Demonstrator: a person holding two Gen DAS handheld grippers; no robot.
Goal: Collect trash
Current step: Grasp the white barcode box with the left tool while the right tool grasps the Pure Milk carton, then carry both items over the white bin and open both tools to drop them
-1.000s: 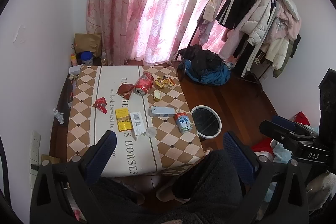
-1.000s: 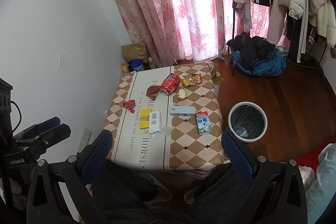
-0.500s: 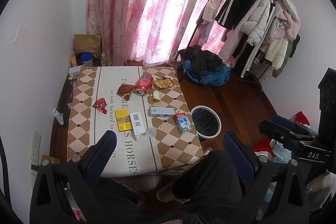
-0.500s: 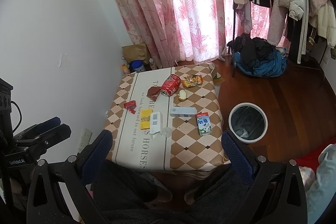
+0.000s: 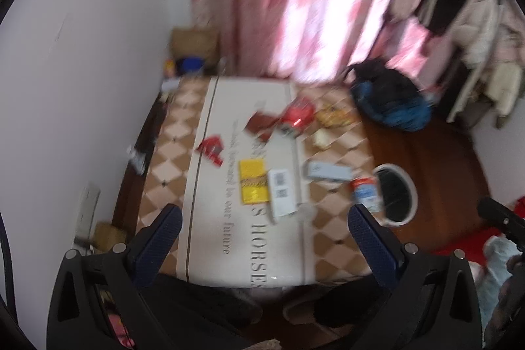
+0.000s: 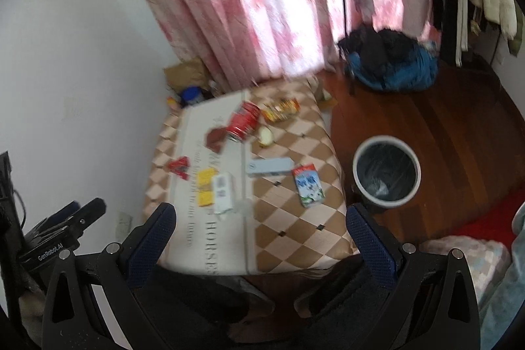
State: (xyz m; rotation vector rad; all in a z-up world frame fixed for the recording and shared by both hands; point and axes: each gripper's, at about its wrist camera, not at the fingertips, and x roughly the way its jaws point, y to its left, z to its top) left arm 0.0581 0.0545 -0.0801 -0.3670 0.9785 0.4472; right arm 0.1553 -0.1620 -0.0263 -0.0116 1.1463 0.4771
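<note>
Litter lies on the low table (image 5: 170,150) with its checkered cloth: a red can (image 5: 297,117), a brown wrapper (image 5: 257,125), a red wrapper (image 5: 211,150), a yellow packet (image 5: 252,181), a white box (image 5: 282,191), a pale blue box (image 5: 328,171) and a milk carton (image 6: 308,184). A white-rimmed bin (image 6: 387,173) with a dark liner stands on the floor right of the table. My left gripper (image 5: 264,225) and right gripper (image 6: 261,223) hang open above the table's near edge, holding nothing. Both views are blurred.
Pink curtains (image 6: 262,5) hang behind the table. A dark and blue clothes pile (image 6: 390,61) lies on the wooden floor, under a rack of coats (image 5: 469,31). A paper bag (image 5: 193,43) and a blue jar (image 6: 192,95) stand in the far corner. The person's legs show below.
Both grippers have moved forward and down towards the table, so the litter and bin look larger. Both views are now smeared by motion. The jaws stay open.
</note>
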